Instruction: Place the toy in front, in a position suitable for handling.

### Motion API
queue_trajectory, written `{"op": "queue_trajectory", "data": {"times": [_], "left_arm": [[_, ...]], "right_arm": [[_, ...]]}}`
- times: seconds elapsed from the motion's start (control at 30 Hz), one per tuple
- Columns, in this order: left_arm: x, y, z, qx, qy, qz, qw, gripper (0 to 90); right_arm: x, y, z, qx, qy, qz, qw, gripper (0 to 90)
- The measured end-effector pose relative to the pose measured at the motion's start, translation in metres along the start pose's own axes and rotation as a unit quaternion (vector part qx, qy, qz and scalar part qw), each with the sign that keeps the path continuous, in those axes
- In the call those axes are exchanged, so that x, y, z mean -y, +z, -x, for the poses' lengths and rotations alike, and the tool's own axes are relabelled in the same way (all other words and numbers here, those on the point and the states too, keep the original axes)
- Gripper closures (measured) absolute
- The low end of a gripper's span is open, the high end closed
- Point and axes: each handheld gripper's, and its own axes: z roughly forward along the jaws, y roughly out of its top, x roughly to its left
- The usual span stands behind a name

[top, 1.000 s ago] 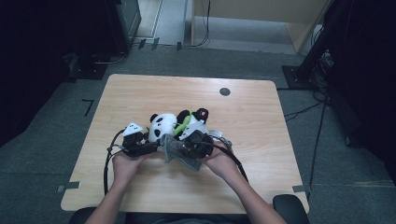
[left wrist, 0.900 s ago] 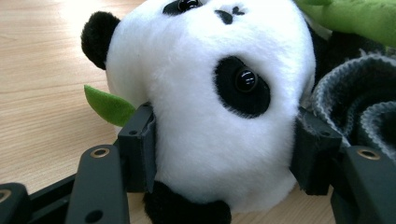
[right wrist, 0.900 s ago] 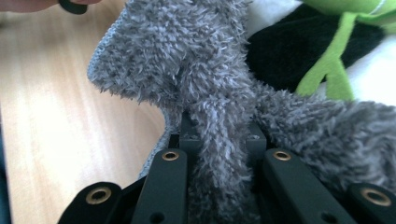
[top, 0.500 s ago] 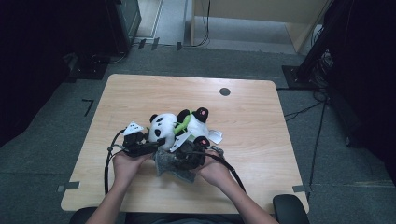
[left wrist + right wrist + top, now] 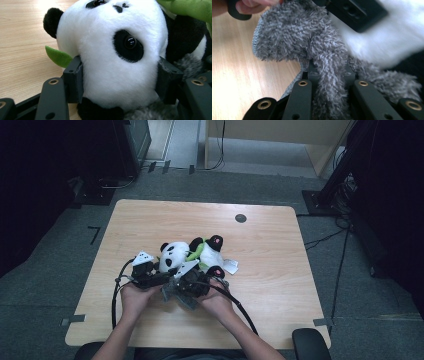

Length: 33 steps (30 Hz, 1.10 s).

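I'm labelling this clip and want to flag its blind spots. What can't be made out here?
- High view: how each gripper grips; the hands cover the jaws.
- Left gripper view: the panda body, cut off at the frame edges; its head is clamped by the left gripper.
- Right gripper view: the panda's white fur is blurred, and the grey fuzzy cloth covers the pads of the right gripper.

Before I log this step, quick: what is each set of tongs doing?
Left tongs: closed on the panda's head.
Right tongs: closed on the grey fuzzy cloth.
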Motion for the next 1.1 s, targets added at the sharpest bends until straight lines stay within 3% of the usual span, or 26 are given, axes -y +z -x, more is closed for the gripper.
{"op": "queue_trajectory", "data": {"times": [0.23,0.5,0.77,0.87,1.03,1.1], "left_arm": [[0.0,0.0,0.0,0.0,0.002,-0.001,1.0,35.6],[0.001,0.0,-0.001,0.0,0.008,-0.001,1.0,35.6],[0.001,0.0,-0.001,0.002,0.005,-0.001,1.0,35.3],[0.001,0.0,-0.002,0.003,0.003,-0.001,1.0,35.3],[0.001,0.0,-0.002,0.002,0.003,0.0,1.0,35.1],[0.001,0.0,-0.001,0.002,0.004,0.0,1.0,35.1]], "right_arm": [[0.016,-0.018,0.0,0.025,0.013,0.023,0.9993,77.6],[0.045,-0.038,-0.001,0.05,0.043,0.056,0.9963,77.5],[0.062,-0.052,0.006,0.059,0.058,0.056,0.995,77.5],[0.07,-0.06,0.008,0.072,0.058,0.052,0.9943,77.5],[0.082,-0.071,0.016,0.086,0.076,0.046,0.9923,77.5],[0.086,-0.075,0.018,0.081,0.085,0.049,0.9919,77.5]]}}
